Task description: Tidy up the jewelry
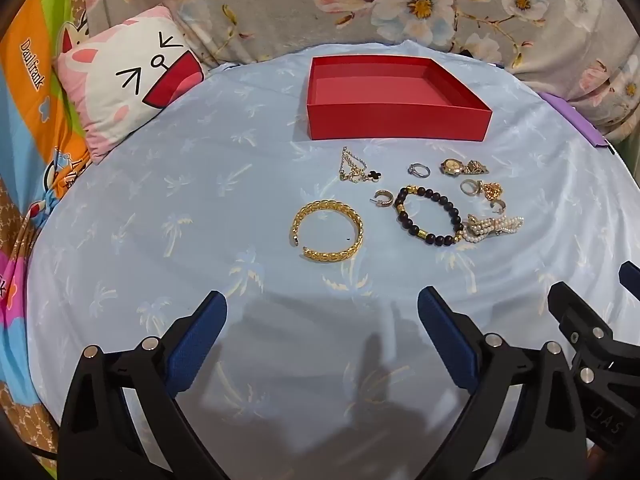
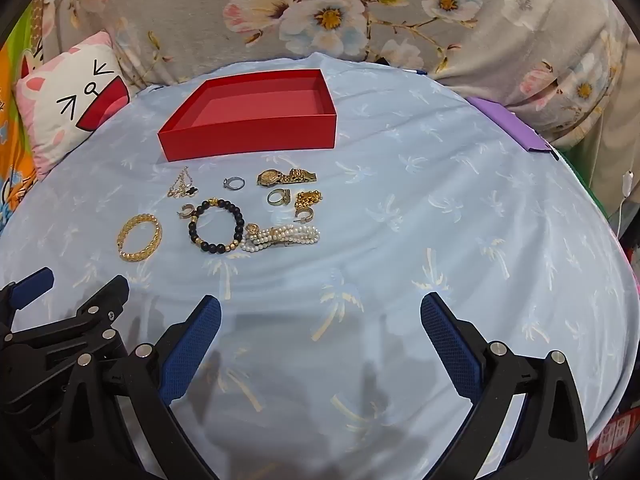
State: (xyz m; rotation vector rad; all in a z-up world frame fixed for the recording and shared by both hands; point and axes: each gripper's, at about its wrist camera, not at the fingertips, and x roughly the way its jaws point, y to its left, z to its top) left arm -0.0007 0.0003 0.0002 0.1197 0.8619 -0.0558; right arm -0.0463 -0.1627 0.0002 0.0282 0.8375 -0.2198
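An empty red box [image 1: 396, 120] [image 2: 256, 138] stands at the back of a light blue cloth. In front of it lie a gold cuff bangle [image 1: 328, 232] [image 2: 139, 237], a black bead bracelet [image 1: 428, 216] [image 2: 216, 226], a pearl bracelet [image 1: 494, 229] [image 2: 280, 237], a gold watch [image 1: 462, 167] [image 2: 286, 177], a silver ring [image 1: 419, 169] [image 2: 233, 183], a chain with a black clover [image 1: 354, 168] [image 2: 182, 186], hoop earrings and a gold ring. My left gripper [image 1: 322, 304] and right gripper [image 2: 320, 306] are open and empty, side by side, near of the jewelry.
A cat-face pillow [image 1: 128, 76] [image 2: 68, 104] lies at the back left. Floral fabric [image 1: 400, 0] runs behind the cloth. A purple object [image 2: 508, 128] sits at the cloth's right edge. A colourful sheet [image 1: 32, 80] is at the far left.
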